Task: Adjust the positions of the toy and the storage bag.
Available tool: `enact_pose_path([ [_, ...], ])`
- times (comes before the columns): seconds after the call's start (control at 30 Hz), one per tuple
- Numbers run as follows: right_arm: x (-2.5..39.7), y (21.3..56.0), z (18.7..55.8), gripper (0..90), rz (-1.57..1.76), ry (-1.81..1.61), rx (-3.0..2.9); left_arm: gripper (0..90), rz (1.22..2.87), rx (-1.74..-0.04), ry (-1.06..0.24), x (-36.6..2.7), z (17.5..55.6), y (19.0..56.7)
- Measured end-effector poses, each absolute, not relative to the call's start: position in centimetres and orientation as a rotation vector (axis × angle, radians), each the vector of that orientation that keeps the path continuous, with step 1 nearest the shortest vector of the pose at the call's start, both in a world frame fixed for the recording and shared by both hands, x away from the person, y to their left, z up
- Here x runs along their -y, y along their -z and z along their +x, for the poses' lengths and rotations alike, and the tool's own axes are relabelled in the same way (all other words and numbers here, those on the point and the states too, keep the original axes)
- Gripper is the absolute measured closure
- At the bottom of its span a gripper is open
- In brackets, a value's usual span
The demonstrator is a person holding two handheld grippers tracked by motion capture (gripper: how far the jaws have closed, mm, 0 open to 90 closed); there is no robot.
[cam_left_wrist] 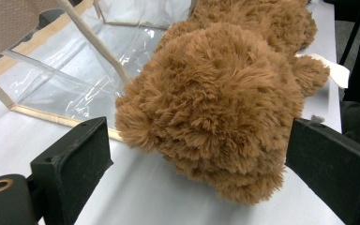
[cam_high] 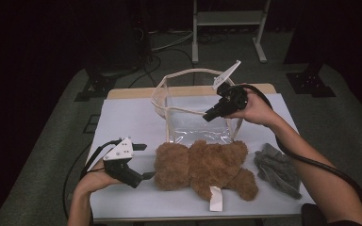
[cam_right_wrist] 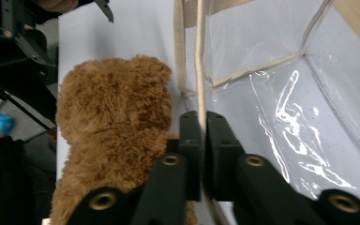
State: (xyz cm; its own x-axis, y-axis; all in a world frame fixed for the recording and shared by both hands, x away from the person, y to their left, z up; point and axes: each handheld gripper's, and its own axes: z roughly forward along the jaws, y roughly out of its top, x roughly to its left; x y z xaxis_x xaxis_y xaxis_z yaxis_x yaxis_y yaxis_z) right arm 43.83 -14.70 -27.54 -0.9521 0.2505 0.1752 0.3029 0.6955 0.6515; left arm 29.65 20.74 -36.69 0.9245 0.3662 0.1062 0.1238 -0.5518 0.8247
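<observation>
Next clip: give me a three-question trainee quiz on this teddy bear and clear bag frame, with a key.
1. True or false: the right gripper is shut on the clear bag's cream rim strap.
2. Which part of the brown teddy bear lies between the left gripper's open fingers? A) its head B) its white tag C) a hind leg
3. Fill in: the grey cloth lies on the white table cover to the bear's ____ in the high view.

Key: 1 true; 2 A; 3 right.
</observation>
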Motion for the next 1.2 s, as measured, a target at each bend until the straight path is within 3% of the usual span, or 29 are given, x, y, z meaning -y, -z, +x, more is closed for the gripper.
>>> enact_pose_path([
  [0.2, 15.4, 26.4, 43.6, 53.1, -0.489, 1.181, 2.822, 6.2, 2.151, -0.353, -0.33, -20.8, 29.6, 36.8],
  [0.4, 16.0, 24.7, 42.5, 38.0, -0.456, 1.272, 2.822, 6.2, 2.154, -0.348, -0.333, -20.8, 29.6, 36.7],
  [0.7, 15.7, 23.4, 39.8, 31.7, -0.363, 1.315, 2.827, 6.2, 2.146, -0.351, -0.333, -20.8, 29.5, 36.7],
  [1.2, 13.4, 28.6, 36.0, 26.3, -0.237, 1.186, 2.787, 6.1, 2.147, -0.361, -0.335, -21.0, 29.5, 36.7],
])
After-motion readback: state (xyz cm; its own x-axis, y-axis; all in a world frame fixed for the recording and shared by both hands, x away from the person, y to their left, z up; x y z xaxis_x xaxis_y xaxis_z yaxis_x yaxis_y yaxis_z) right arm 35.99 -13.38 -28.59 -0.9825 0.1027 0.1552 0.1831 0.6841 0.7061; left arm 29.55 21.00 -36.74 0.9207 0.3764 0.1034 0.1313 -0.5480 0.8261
